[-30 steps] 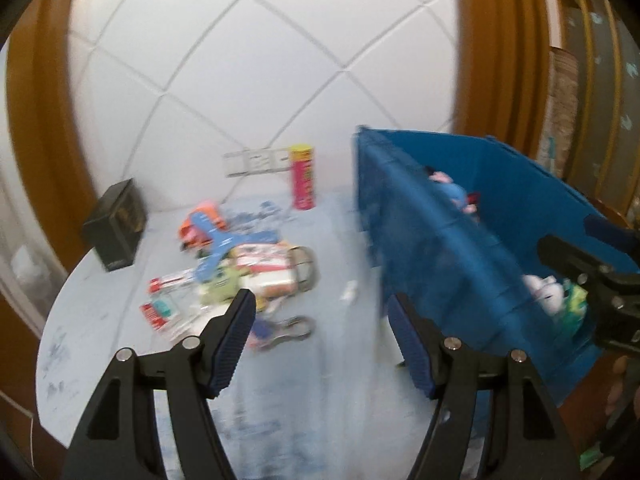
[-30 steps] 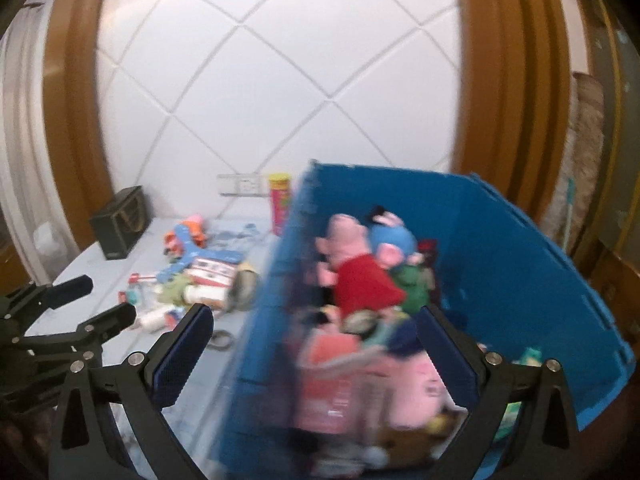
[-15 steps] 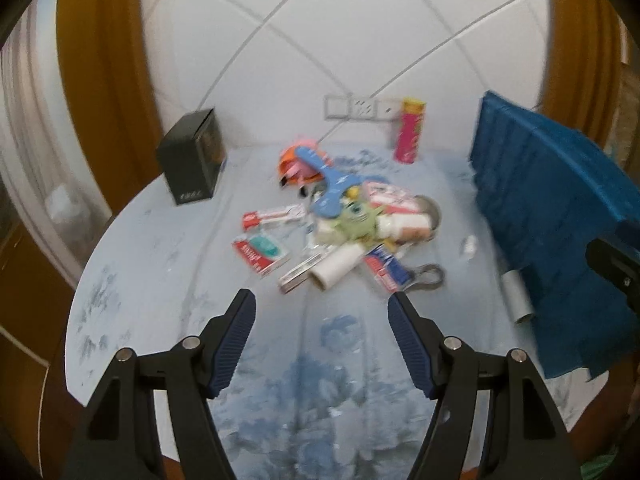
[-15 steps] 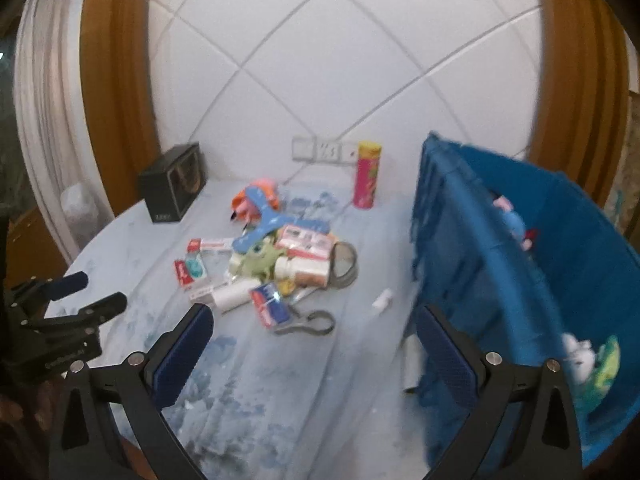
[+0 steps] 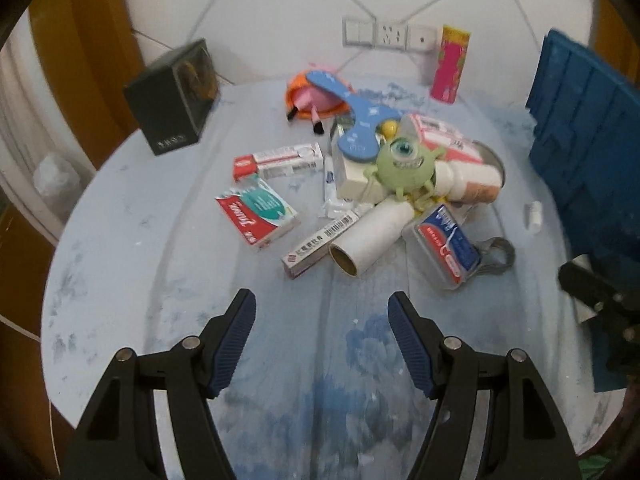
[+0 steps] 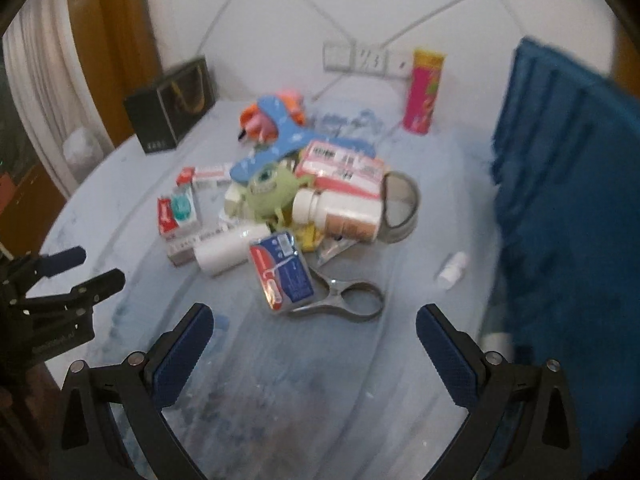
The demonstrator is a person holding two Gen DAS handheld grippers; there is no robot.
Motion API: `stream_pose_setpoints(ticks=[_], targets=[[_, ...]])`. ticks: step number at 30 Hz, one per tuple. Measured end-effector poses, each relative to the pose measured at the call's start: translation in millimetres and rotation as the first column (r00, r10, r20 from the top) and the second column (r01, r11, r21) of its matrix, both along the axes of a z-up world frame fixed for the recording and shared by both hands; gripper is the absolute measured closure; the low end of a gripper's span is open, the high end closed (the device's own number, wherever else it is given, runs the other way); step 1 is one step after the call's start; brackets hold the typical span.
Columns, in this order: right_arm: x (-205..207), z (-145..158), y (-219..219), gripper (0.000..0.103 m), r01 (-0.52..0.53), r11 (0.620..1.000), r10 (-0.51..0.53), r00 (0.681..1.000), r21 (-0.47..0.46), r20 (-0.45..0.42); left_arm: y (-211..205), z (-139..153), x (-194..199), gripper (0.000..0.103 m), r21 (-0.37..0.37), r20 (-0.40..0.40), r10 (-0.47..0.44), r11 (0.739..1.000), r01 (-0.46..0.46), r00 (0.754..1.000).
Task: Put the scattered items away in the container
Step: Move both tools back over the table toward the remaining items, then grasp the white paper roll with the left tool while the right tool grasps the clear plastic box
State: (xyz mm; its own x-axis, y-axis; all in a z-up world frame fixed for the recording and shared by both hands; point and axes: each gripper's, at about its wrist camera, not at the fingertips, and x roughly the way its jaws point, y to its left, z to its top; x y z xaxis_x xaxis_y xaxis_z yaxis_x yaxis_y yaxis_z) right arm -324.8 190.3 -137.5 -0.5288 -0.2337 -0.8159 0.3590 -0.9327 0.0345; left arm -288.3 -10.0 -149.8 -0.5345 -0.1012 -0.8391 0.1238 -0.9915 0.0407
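Observation:
A heap of small items lies mid-table: a green one-eyed plush (image 5: 402,168) (image 6: 269,190), a white paper roll (image 5: 370,236) (image 6: 230,249), a red-and-green toothpaste box (image 5: 257,216), a blue-and-red floss pack (image 5: 444,246) (image 6: 282,272), a white bottle (image 6: 335,213), grey metal pliers (image 6: 346,298) and a blue paddle (image 5: 358,120). The blue container (image 5: 588,152) (image 6: 568,208) stands on the right. My left gripper (image 5: 322,316) hangs open short of the roll, nothing between its fingers. My right gripper (image 6: 314,330) is open too, just in front of the pliers.
A black box (image 5: 172,96) sits at the back left and a pink-and-yellow can (image 5: 450,64) stands by the wall sockets. A small white vial (image 6: 452,270) lies near the container wall. Bare tablecloth (image 5: 132,272) spreads left of the heap.
Both views have swung away from the blue container and dropped toward the heap, which now looks larger and closer. Neither gripper's jaws have changed their spread.

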Motion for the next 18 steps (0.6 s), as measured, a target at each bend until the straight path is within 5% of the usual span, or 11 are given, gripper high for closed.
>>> stream_pose_setpoints(ticks=[8, 18], targets=[[-38.8, -53.4, -19.6, 0.000, -0.014, 1.000, 0.014, 0.996, 0.000, 0.088, 2.2, -46.2, -56.8, 0.035, -0.008, 0.058, -0.111, 0.994, 0.112, 0.992], [-65.1, -91.8, -27.8, 0.000, 0.045, 0.999, -0.044, 0.994, -0.004, 0.102, 22.8, -96.8, -107.5, 0.029, -0.069, 0.072, -0.316, 0.945, 0.321, 0.946]])
